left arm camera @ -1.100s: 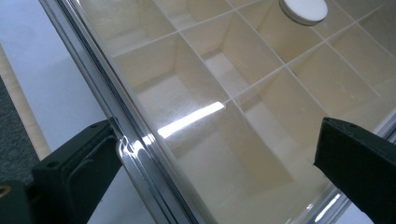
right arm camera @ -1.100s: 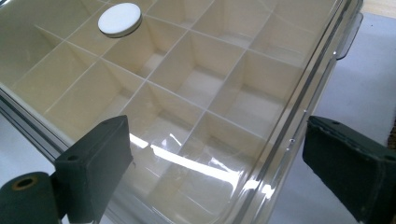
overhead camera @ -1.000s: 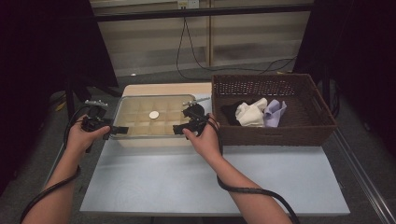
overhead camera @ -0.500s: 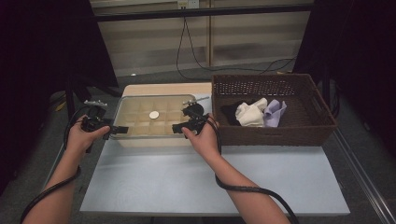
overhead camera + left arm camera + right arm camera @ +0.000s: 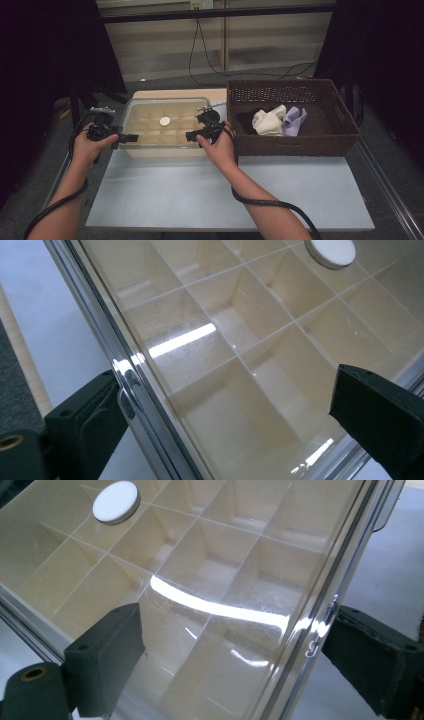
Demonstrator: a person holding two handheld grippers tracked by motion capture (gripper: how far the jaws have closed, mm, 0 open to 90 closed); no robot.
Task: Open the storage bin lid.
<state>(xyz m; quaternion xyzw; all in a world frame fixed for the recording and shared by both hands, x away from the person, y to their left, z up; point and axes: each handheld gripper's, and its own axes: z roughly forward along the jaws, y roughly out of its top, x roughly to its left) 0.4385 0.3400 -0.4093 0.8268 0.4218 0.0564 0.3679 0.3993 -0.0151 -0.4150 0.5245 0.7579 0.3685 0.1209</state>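
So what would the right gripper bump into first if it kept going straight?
Probably the clear box lid: its rim sits between the right gripper's fingers, which have just been closing slightly. The white knob lies off to one side.

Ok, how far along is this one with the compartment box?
Done: little to see; the clear lid lies flat on the box, and the cloths sit in the basket. In hand: the left claw and right claw straddle opposite lid edges; the right one's jaws have just been closing, not visibly clamped. Left: grip and lift the lid, probably.
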